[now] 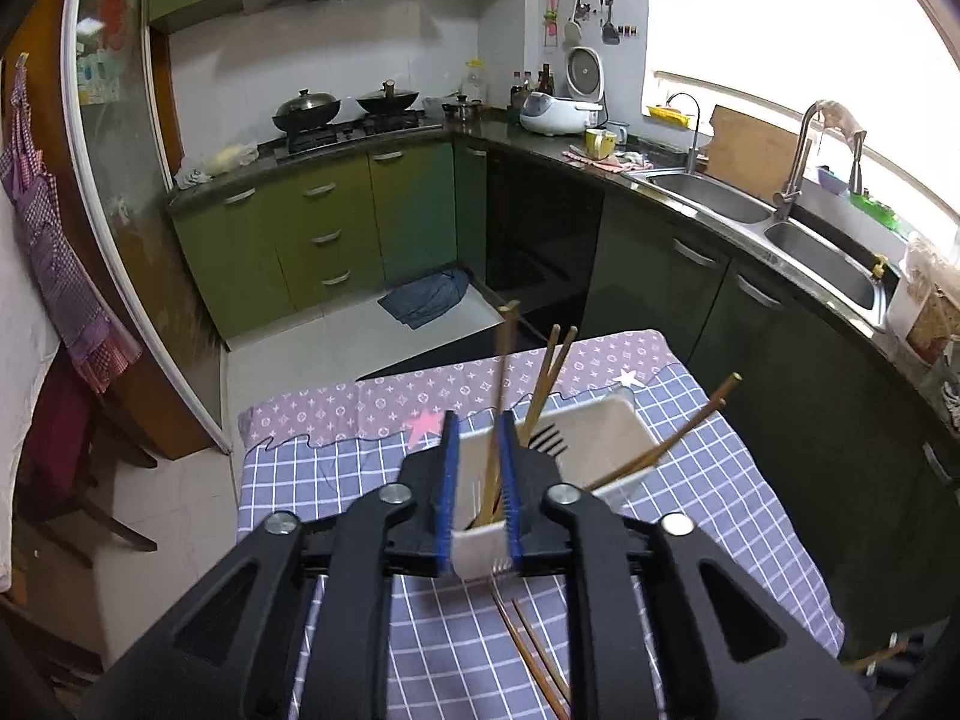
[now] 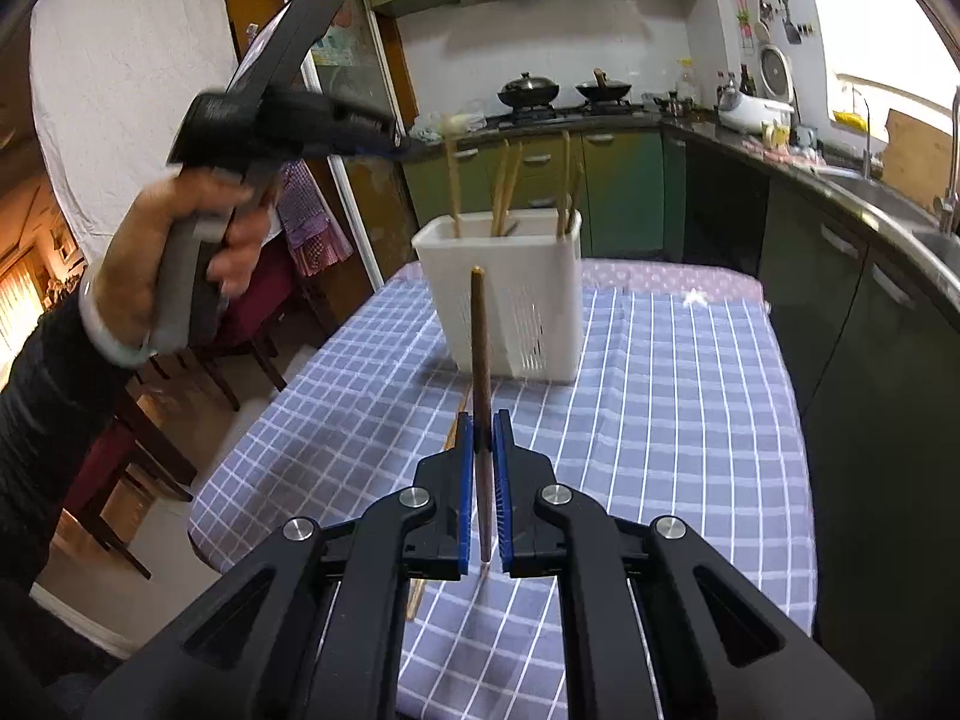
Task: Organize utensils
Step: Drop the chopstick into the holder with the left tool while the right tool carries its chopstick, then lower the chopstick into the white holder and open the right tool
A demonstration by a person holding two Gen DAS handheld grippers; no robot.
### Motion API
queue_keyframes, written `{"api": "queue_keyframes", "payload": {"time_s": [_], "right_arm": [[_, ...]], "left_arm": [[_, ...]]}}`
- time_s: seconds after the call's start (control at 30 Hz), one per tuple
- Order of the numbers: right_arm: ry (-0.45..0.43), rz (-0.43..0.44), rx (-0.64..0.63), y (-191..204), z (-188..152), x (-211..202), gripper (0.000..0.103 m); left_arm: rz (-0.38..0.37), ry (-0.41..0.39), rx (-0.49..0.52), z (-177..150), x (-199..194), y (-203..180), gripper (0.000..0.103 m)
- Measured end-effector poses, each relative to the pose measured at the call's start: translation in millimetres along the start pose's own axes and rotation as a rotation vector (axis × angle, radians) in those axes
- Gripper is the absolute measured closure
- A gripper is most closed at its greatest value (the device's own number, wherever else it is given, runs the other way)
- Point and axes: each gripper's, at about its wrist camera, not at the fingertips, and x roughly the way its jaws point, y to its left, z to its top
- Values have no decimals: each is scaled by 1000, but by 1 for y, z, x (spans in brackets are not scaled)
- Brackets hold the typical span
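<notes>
The task looks about half done. Several wooden chopsticks (image 2: 507,192) already stand in the white utensil holder (image 2: 510,300) on the checked counter (image 2: 660,390), beside a black fork (image 1: 549,438). The left gripper (image 1: 480,480) hangs over the holder, its jaws slightly apart around a chopstick (image 1: 501,396) dropping in, no longer pinched. The right gripper (image 2: 480,480) has its jaws clamped on another chopstick (image 2: 478,348), not yet delivered. More loose chopsticks (image 1: 531,648) lie on the counter, left to collect.

woks (image 1: 345,105) sitting on stove, upper centre | rice cooker (image 1: 564,108) standing on counter, upper right | double sink (image 1: 762,222) lying at right | checked tablecloth (image 1: 708,492) covering table, lower centre | apron (image 1: 54,252) hanging at left
</notes>
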Motion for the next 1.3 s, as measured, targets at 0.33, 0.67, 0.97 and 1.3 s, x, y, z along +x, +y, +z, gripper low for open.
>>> {"api": "queue_keyframes", "payload": {"time_s": [0.33,0.67,0.97,1.3], "right_arm": [[-289,-58,-54,23,124,-24,96],[-232,-159,-25,9,190,52,96],[-88,-201,-62,10,164,118,95],[-151,-93,-106,33,107,31,69]], "left_arm": [[-37,-44,-26,-44,-72,23,77],[-58,-10,-31,-87,-112,44,76],[-76,59,-41,-104,-99,45,73],[-99,191,-30,-119,-55,21,70]]}}
